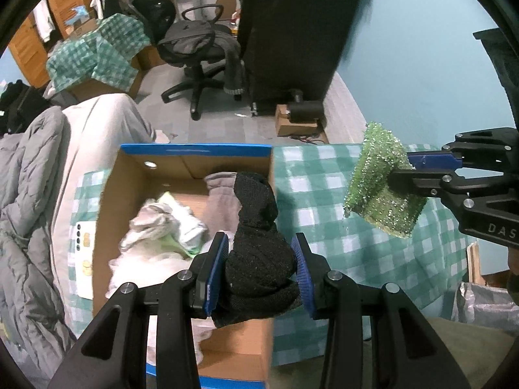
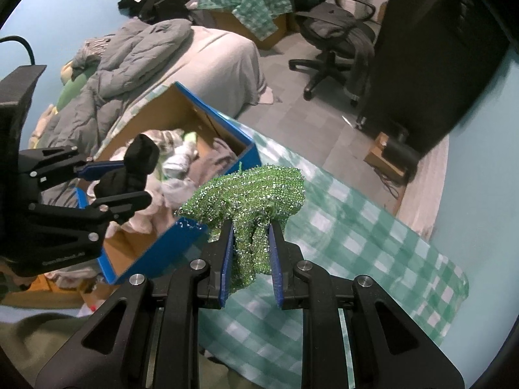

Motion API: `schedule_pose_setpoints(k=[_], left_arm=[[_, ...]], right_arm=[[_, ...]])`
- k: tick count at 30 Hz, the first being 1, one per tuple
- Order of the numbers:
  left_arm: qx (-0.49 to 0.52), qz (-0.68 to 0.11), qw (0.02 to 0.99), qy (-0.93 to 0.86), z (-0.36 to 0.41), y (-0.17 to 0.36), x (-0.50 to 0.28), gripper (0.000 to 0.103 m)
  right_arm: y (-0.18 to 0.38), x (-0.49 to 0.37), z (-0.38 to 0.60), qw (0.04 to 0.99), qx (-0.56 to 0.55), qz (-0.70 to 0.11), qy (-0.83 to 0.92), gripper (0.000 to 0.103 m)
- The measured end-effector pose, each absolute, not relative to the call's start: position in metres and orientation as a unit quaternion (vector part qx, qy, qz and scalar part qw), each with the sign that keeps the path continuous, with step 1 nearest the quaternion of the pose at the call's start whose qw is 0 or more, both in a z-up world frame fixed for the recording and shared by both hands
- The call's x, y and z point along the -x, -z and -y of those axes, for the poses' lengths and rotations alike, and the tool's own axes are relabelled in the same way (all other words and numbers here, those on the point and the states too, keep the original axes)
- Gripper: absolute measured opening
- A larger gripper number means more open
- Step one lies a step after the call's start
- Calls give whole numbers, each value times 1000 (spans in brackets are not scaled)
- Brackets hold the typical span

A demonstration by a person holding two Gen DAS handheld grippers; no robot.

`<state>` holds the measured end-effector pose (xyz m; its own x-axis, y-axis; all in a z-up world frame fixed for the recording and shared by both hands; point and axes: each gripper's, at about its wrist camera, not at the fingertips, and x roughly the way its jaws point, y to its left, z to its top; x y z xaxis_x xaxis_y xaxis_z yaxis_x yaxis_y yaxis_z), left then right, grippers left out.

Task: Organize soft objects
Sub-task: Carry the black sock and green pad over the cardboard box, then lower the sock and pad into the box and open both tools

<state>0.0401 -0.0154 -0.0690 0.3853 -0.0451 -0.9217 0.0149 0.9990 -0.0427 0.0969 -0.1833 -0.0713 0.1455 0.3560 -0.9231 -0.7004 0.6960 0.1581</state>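
Observation:
My left gripper (image 1: pixel 259 246) is shut on a black sock (image 1: pixel 259 243) and holds it above the open cardboard box (image 1: pixel 194 152) with blue edges. The box holds several pale socks and cloths (image 1: pixel 162 227). My right gripper (image 2: pixel 249 230) is shut on a glittery green sponge (image 2: pixel 249 197), held above the checkered cloth, just right of the box (image 2: pixel 227 123). The right gripper with the sponge (image 1: pixel 379 188) also shows in the left wrist view. The left gripper (image 2: pixel 129 178) with the sock (image 2: pixel 136 165) shows in the right wrist view.
A green-white checkered cloth (image 1: pixel 324 201) covers the surface under the box. A bed with a grey duvet (image 2: pixel 129 52) lies left. An office chair (image 1: pixel 198 52), a dark cabinet (image 1: pixel 292 32) and a small carton (image 1: pixel 292 123) stand on the floor beyond.

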Motion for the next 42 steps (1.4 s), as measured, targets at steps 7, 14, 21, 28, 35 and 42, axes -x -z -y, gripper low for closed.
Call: schedule_pose_setpoints(k=[7, 14, 21, 28, 35, 42], left_arm=[[19, -550, 835, 1, -17, 67, -44, 41], [30, -555, 831, -10, -45, 74, -47, 41], [25, -564, 825, -16, -63, 88, -51, 41], [30, -575, 818, -22, -81, 104, -61, 41], [30, -583, 812, -26, -92, 116, -71, 41], [35, -602, 797, -34, -100, 134, -77, 42]], right_arm=[[73, -100, 147, 732, 162, -544, -377, 19], [78, -101, 116, 722, 164, -545, -393, 19], [88, -104, 89, 714, 172, -549, -398, 19], [105, -106, 68, 703, 171, -563, -400, 19], [117, -108, 48, 693, 176, -574, -400, 19], [133, -112, 36, 683, 187, -587, -392, 19]])
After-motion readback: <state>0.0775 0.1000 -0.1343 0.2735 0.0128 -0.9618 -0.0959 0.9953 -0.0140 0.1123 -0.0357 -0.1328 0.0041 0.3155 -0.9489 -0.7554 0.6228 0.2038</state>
